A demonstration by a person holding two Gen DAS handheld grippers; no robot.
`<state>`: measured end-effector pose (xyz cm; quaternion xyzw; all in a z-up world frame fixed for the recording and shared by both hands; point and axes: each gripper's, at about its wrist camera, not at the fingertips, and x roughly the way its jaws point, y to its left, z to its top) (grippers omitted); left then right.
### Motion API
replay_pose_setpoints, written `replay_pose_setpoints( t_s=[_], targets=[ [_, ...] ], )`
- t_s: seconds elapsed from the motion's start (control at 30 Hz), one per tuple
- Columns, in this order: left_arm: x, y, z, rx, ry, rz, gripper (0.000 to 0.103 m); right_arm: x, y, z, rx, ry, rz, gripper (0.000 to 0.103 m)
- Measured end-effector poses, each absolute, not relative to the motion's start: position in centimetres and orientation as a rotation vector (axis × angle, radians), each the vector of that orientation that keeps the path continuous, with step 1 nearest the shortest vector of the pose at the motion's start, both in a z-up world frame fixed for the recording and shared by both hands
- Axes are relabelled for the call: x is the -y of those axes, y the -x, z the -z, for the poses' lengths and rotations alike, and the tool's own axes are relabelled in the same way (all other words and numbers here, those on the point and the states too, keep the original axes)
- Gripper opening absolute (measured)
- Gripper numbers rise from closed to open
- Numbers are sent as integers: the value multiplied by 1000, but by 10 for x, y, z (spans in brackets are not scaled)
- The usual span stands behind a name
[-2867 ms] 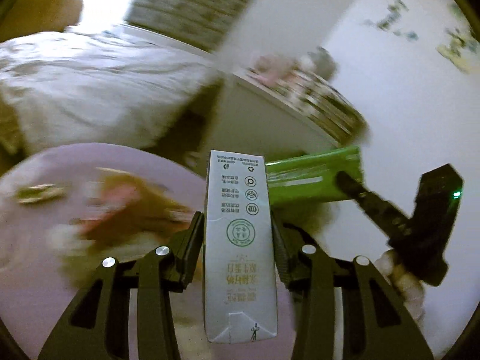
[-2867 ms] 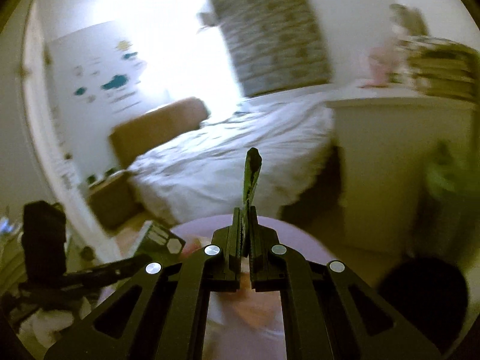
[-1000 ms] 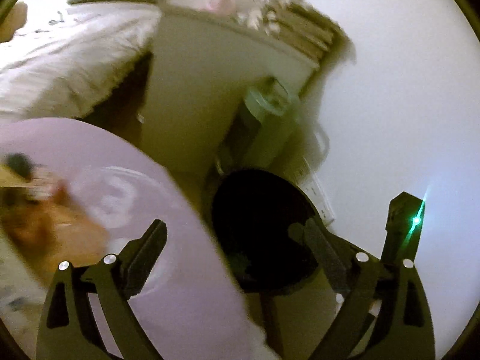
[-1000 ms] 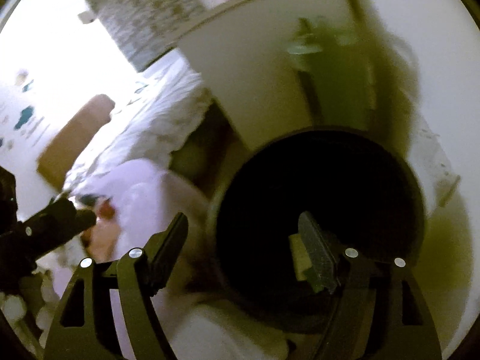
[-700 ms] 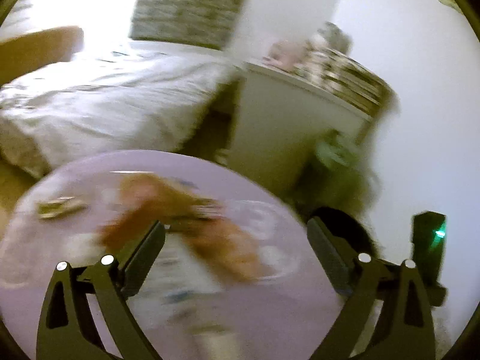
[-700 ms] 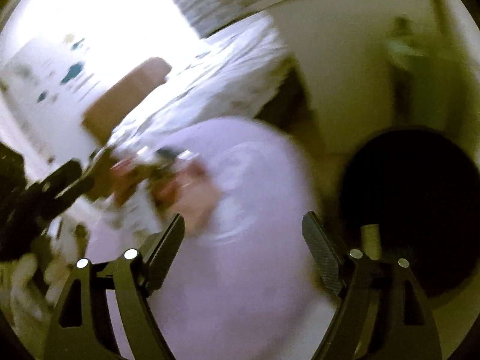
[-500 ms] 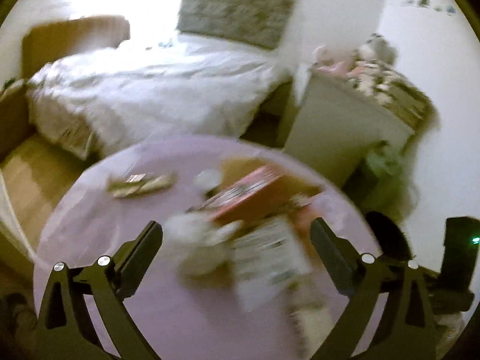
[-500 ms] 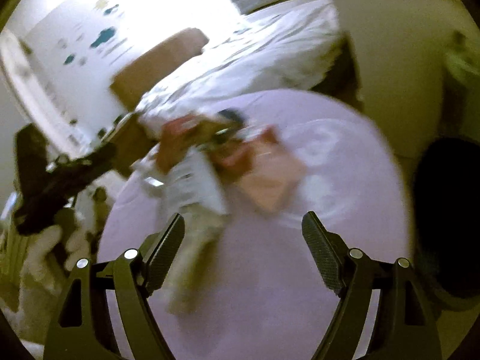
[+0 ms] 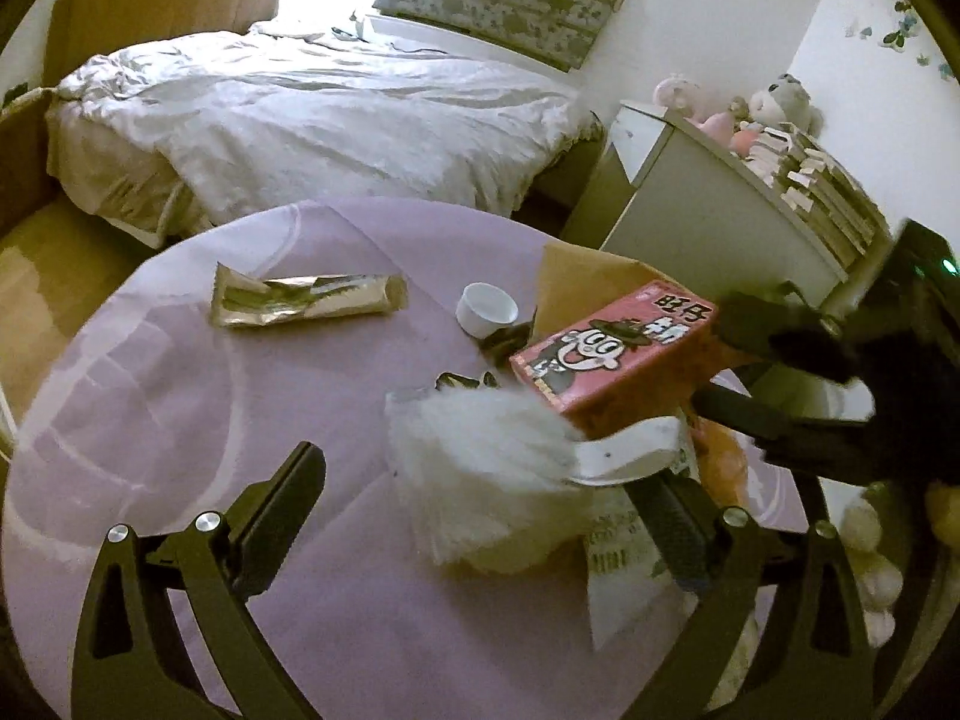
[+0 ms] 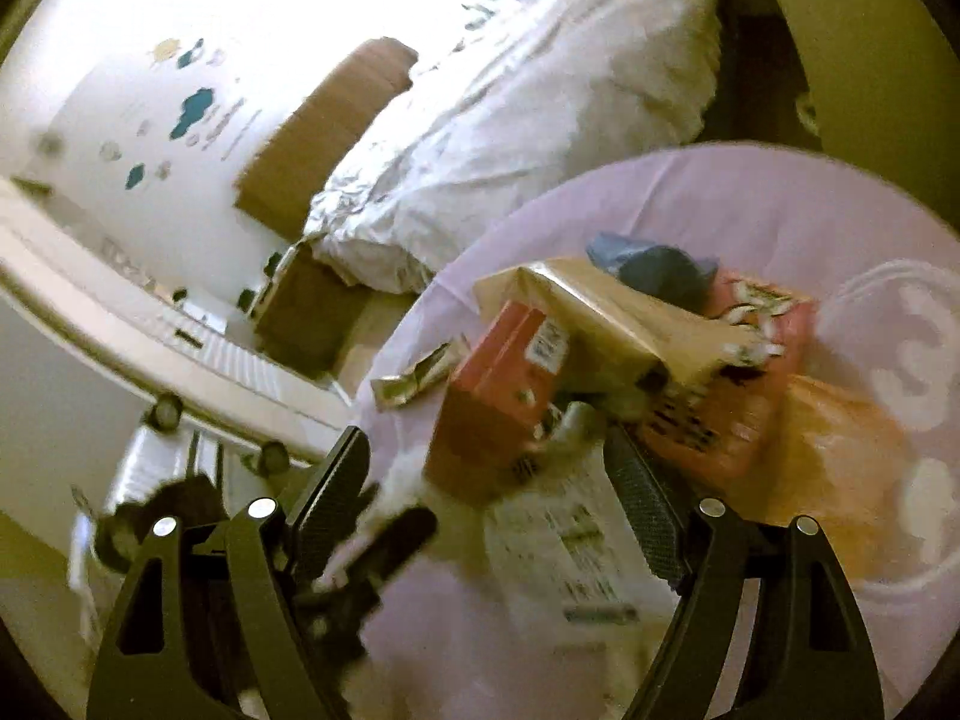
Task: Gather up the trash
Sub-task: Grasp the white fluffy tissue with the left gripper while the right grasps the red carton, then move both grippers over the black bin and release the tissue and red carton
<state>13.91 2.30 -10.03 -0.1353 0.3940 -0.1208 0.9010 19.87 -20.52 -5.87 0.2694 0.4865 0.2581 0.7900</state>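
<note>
Both grippers over littered round lilac worktop [image 9: 180, 420].

Left gripper [image 9: 480, 504] spread wide, empty, above crumpled white plastic wrap [image 9: 480, 456]. Right gripper [image 10: 492, 480] also wide, gripping nothing, near red cartoon-printed carton [image 9: 612, 354], which rests tilted on the trash pile; blurred, perhaps just beside it. Gold foil wrapper [image 9: 306, 300] and small white cup [image 9: 486, 309] lying apart.

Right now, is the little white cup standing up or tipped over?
Standing up. The little white cup sits on the purple table with its round open mouth facing up.
</note>
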Motion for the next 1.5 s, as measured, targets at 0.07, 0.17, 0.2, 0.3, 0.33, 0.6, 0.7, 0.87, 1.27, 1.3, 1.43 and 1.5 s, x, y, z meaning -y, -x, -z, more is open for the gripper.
replay_pose_setpoints(
  t_s=[0.07,0.17,0.2,0.3,0.33,0.6,0.7,0.87,1.27,1.3,1.43,1.5],
  targets=[
    [-25,-141,104,-817,290,254,96,200,-207,61,-1053,-580,-541,73],
    [-28,-145,111,-830,308,276,78,195,-216,67,-1063,-580,-513,48],
    [-28,-146,114,-840,318,288,73,192,-218,69,-1065,-581,-514,46],
    [-28,-146,121,-856,331,310,62,187,-217,69,-1051,-564,-529,41],
    [-27,-145,122,-853,324,307,61,184,-215,69,-1043,-562,-534,40],
    [-40,-131,109,-807,355,282,39,196,-179,31,-864,-498,-564,37],
    [-42,-119,95,-781,365,279,39,210,-159,8,-779,-446,-554,37],
    [-33,-95,57,-701,379,326,39,243,-129,-21,-667,-395,-502,37],
    [28,-96,5,-636,476,609,39,368,-78,-28,-567,-404,-304,36],
    [36,-96,4,-639,465,618,39,377,-75,-26,-561,-406,-287,36],
    [86,-102,6,-669,386,676,39,421,-65,-19,-538,-412,-190,36],
    [113,-105,10,-687,352,709,40,445,-61,-12,-528,-413,-132,34]
  ],
)
